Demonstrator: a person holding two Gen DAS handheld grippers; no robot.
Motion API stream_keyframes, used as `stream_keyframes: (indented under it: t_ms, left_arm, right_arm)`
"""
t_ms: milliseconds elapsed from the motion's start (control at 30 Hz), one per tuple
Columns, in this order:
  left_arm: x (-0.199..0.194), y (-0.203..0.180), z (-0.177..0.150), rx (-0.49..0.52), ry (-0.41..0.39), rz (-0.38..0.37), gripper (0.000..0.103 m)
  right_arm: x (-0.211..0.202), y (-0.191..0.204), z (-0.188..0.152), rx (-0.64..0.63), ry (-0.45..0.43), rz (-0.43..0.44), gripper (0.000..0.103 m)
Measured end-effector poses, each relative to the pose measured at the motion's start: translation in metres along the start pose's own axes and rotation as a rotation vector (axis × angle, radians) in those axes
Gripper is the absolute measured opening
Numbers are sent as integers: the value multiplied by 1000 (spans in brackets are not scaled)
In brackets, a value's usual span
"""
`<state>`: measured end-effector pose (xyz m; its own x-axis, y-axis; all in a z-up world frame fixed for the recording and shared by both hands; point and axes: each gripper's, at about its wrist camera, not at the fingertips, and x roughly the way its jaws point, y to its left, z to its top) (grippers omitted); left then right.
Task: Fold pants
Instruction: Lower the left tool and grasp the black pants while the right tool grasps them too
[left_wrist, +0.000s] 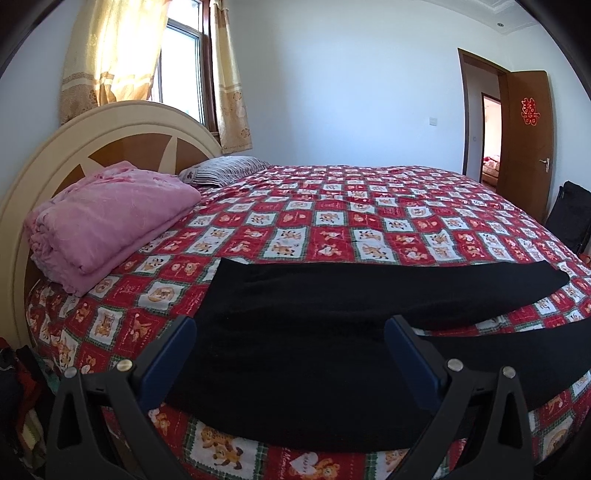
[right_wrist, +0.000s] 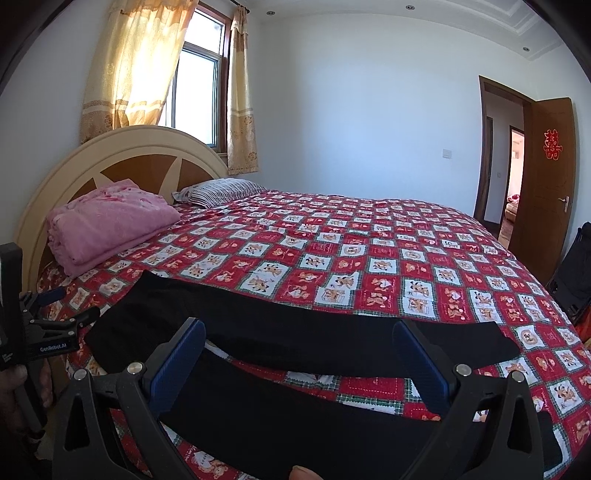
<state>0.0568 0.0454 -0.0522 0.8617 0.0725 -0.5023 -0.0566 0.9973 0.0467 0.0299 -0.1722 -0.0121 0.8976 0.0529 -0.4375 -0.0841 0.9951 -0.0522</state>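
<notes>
Black pants lie flat on the red checked bedspread, waist to the left and the two legs spread apart to the right. My left gripper is open above the waist end, its blue pads apart and holding nothing. In the right wrist view the pants show both legs, far leg and near leg. My right gripper is open over the legs, empty. The left gripper shows at the left edge of that view.
A folded pink blanket and a striped pillow lie by the headboard. A window with yellow curtains is behind it. An open brown door and a dark folded chair stand at the right.
</notes>
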Motion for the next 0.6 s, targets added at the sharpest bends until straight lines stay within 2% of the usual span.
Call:
stream_keyframes:
  t_ms: [67,200,400,467,567,600]
  left_arm:
    - [25,17,2,-31,36,-4,103]
    - [74,52,6,-98,112,48,103]
    - [137,88,28,-5,163,125,103]
    - [153,98,36,-4,167,110,102]
    - [179,108,47,-15,192,75,94]
    - [188,110,48,-21,204,52,88]
  right_arm:
    - [9,-7,-1,8,20,4,102]
    - [29,-34,-3,55,63,-18,102]
    - [61,-98,-16,187,180,-52,102]
    - [69,-115,-19,209,212,-65,99]
    - [79,-140,-22,217,263,-107,88]
    - [81,-149,-22,221,280,-116,88]
